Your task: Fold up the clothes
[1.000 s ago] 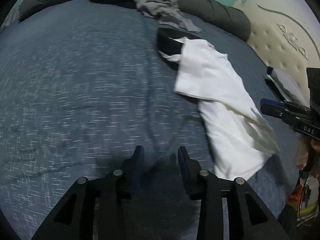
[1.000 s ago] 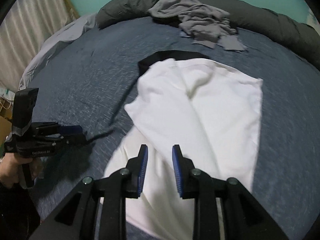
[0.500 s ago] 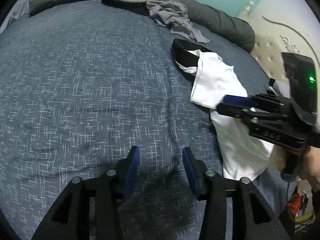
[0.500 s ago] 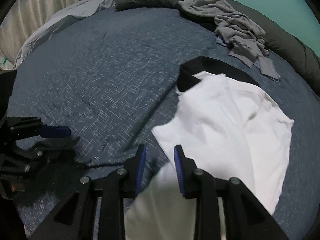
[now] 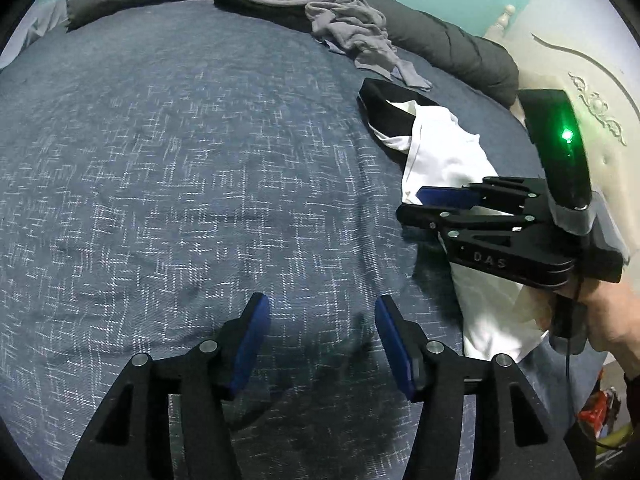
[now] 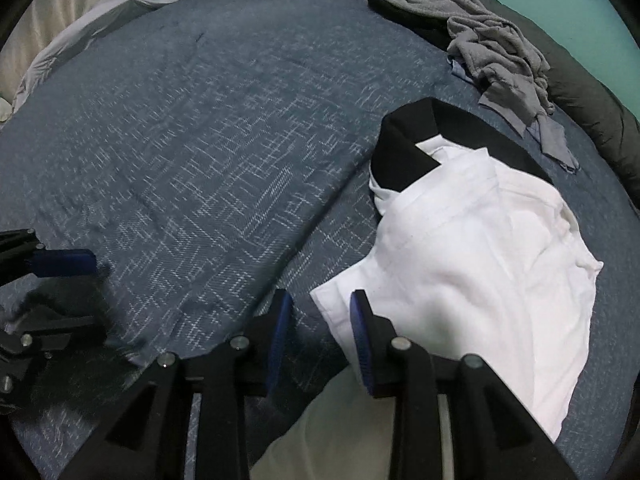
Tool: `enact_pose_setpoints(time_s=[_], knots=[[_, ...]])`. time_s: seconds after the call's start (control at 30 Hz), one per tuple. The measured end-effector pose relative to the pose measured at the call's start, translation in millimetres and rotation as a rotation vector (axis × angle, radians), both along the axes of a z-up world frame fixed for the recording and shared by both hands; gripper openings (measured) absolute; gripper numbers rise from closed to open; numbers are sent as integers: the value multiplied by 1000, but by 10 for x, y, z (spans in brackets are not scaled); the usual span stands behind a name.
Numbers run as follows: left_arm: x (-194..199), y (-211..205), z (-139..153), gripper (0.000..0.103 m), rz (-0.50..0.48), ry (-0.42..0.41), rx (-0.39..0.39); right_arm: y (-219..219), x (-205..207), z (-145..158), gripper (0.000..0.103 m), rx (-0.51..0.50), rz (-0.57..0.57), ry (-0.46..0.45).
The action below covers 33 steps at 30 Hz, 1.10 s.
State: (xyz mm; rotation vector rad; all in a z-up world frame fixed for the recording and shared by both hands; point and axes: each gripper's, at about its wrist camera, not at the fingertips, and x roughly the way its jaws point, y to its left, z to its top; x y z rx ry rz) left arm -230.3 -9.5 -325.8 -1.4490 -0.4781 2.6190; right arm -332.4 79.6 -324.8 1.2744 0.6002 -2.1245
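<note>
White shirt [image 6: 472, 264] lies right side of bed [image 5: 160, 160], long axis running away from me. My right gripper [image 6: 320, 320] nearer — jaws part open, empty, at near corner. Left gripper [image 5: 320, 332] wide open, empty, well apart.

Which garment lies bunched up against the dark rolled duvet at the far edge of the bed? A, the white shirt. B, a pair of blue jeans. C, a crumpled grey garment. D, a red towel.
C: the crumpled grey garment is heaped against the dark duvet, while the white shirt lies nearer, by the right claw.
</note>
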Motion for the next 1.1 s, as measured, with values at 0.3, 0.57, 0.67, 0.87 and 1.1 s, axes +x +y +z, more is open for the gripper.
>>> enact_pose_setpoints(time_s=[0.3,0.57,0.67,0.87,1.1], knots=[[8,9,7,62,-1,1,-6,146,25,131,6,-48,-5,26],[13,11,9,62,-1,3,-11,423,-5,516,6,-187,-49,45],[10,6,3,62,-1,1,-9,598,-77,642,6,-239,-96,49],[11,26,1,62,-8,0,-11,1088,-300,858,5,-318,-225,80],[-3,53,-18,62,-21,-4,-14,1549,-571,993,5,-340,-343,107]])
